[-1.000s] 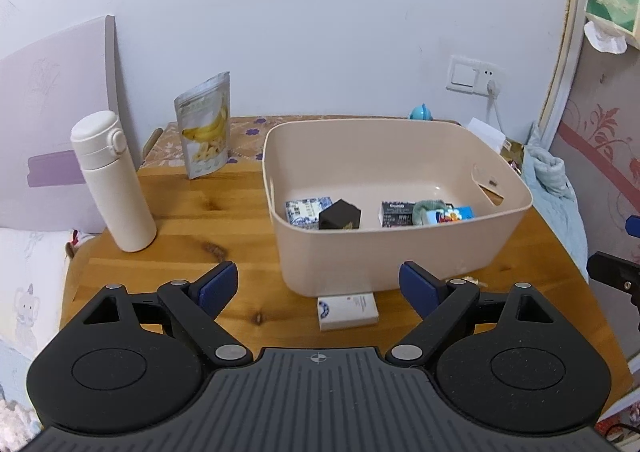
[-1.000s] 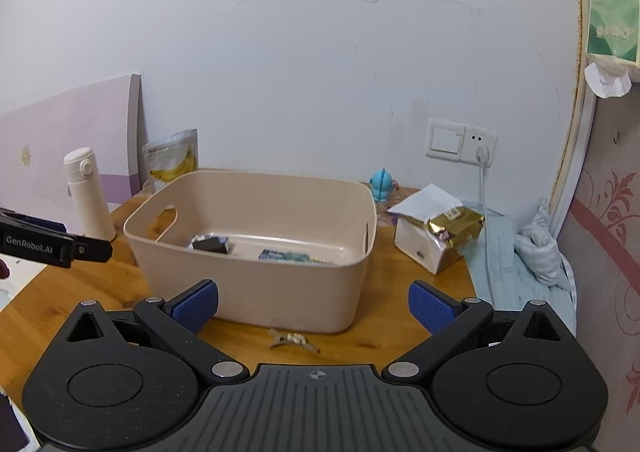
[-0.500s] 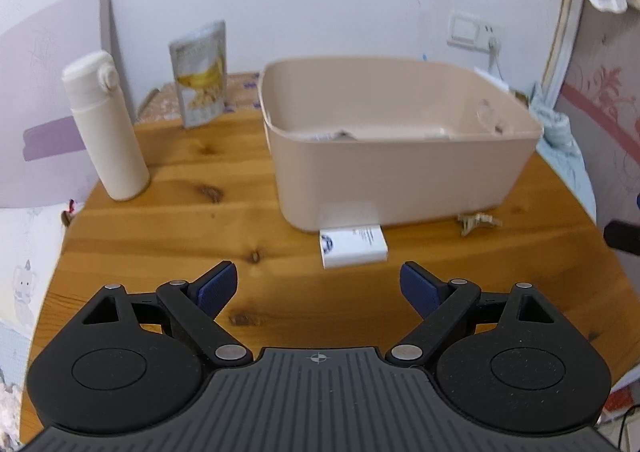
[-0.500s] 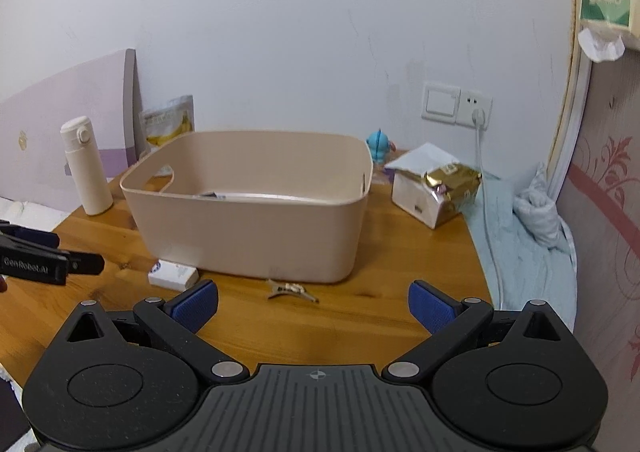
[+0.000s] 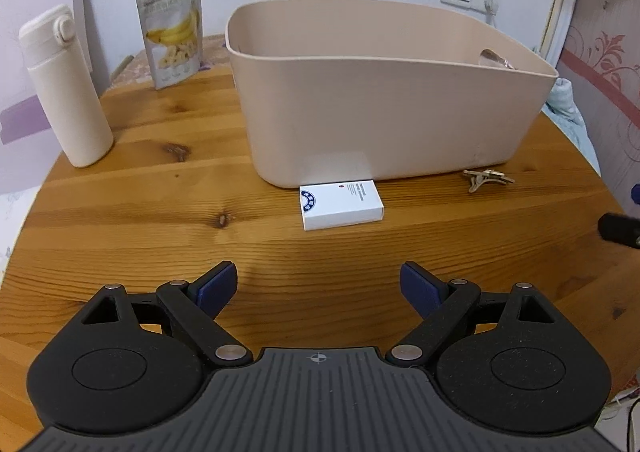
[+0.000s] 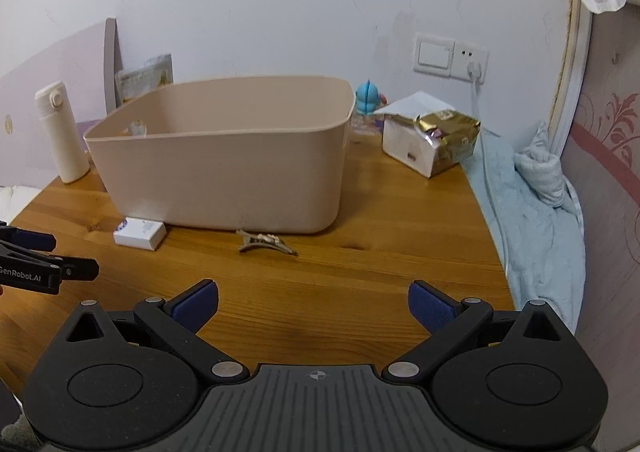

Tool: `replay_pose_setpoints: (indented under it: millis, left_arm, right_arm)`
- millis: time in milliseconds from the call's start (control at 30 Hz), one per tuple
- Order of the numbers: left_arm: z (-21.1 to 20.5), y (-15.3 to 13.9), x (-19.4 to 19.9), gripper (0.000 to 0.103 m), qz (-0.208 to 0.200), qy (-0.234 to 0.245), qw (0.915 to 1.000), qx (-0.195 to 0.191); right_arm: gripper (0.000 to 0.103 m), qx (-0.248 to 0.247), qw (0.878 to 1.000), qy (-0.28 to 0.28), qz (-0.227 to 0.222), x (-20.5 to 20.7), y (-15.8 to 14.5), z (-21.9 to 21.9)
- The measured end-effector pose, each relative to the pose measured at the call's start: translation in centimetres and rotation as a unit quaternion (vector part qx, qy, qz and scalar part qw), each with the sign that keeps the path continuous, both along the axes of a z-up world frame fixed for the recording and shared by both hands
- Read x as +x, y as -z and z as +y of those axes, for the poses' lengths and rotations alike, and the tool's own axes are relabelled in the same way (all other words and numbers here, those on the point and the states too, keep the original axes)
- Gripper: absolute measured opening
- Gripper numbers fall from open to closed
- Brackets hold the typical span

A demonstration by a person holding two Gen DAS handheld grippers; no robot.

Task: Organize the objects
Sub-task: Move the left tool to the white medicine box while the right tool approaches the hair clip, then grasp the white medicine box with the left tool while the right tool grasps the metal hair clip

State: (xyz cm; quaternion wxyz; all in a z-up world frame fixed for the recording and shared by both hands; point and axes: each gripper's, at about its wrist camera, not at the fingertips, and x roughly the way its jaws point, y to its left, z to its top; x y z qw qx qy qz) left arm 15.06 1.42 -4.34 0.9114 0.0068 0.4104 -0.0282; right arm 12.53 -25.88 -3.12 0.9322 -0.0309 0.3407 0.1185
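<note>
A beige plastic bin (image 5: 384, 92) stands on the round wooden table (image 5: 160, 212); it also shows in the right wrist view (image 6: 224, 172). A small white box (image 5: 341, 204) lies against the bin's near wall, and it shows in the right wrist view (image 6: 140, 233). A tan hair clip (image 5: 486, 178) lies right of the box, and it shows in the right wrist view (image 6: 266, 243). My left gripper (image 5: 319, 286) is open and empty, low over the table in front of the box. My right gripper (image 6: 313, 302) is open and empty, in front of the clip.
A white flask (image 5: 64, 88) and a banana-chip pouch (image 5: 173, 30) stand at the back left. A gold-wrapped box (image 6: 434, 140), a blue figurine (image 6: 366, 98) and a blue cloth (image 6: 532, 204) sit to the right. The table edge curves close on both sides.
Both grippers have dropped lower and come nearer the table, so the bin's contents are now hidden behind its wall. The box and clip have not moved.
</note>
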Motion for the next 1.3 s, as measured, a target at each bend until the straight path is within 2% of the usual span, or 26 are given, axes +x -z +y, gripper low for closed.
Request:
replay_pose_setpoints:
  millis: [333, 533, 867, 1300]
  left_arm:
    - [-0.7, 1.3, 2.2, 0.09, 0.003, -0.004, 1.0, -0.002]
    - [-0.6, 2.1, 3.8, 0.09, 0.011, -0.012, 0.9997, -0.02]
    - [-1.3, 2.8, 5.7, 0.09, 0.013, -0.013, 0.9997, -0.013]
    - [-1.5, 3.2, 7.3, 0.09, 0.002, -0.021, 0.9997, 0.011]
  right_arm:
    - [0.103, 0.016, 1.0, -0.017, 0.016, 2.6, 2.9, 0.9]
    - [0.103, 0.007, 0.999, -0.026, 0.019, 4.0, 3.8, 1.7]
    - [0.103, -0.007, 0.999, -0.031, 0.029, 6.4, 5.1, 3.5]
    - [0.088, 0.006, 0.999, -0.031, 0.032, 8.6, 5.5, 5.2]
